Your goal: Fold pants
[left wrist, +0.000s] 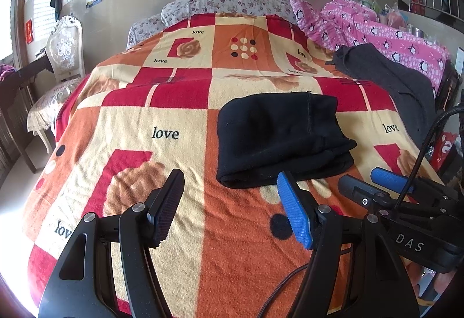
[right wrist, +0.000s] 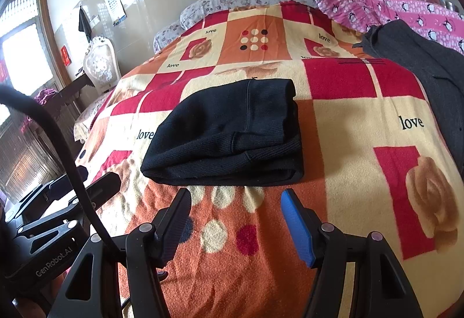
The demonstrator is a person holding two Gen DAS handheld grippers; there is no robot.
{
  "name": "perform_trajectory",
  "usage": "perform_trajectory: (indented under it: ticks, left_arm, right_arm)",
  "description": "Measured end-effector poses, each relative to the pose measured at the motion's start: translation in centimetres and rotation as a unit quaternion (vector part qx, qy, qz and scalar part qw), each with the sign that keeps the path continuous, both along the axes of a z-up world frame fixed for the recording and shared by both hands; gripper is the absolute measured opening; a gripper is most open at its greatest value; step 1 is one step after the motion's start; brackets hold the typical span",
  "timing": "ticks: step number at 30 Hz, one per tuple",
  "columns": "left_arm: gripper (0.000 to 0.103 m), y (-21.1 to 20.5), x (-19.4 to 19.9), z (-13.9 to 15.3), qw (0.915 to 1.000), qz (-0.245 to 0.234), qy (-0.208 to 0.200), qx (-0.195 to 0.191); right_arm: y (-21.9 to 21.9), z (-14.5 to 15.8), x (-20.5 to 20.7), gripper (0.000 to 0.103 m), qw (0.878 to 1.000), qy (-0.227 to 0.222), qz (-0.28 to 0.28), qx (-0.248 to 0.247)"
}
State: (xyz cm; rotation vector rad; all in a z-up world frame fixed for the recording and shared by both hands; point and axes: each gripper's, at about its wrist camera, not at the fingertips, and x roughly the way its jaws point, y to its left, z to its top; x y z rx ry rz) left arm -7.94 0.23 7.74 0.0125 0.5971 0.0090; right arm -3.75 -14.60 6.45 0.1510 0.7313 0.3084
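Observation:
Black pants (left wrist: 278, 138) lie folded into a compact bundle on the patterned blanket (left wrist: 185, 103); they also show in the right wrist view (right wrist: 232, 135). My left gripper (left wrist: 232, 190) is open and empty, held just short of the bundle's near edge. My right gripper (right wrist: 236, 210) is open and empty, also just short of the near edge. The right gripper shows at the right of the left wrist view (left wrist: 365, 181). The left gripper's body shows at the lower left of the right wrist view (right wrist: 95, 190).
A dark grey garment (left wrist: 388, 77) lies at the bed's right side, next to a pink penguin-print quilt (left wrist: 377, 27). Floral pillows (left wrist: 226, 3) lie at the head. A white chair (left wrist: 62, 57) stands left of the bed. A black cable (right wrist: 58, 138) crosses the right wrist view.

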Motion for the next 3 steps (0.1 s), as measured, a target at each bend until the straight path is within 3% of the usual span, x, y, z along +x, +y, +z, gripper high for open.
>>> perform_trajectory:
  ticks: [3]
  left_arm:
    - [0.068, -0.29, -0.04, 0.20, 1.0000, -0.007, -0.002, 0.004]
  right_arm:
    - [-0.10, -0.03, -0.02, 0.062, 1.000, 0.001, 0.001, -0.001]
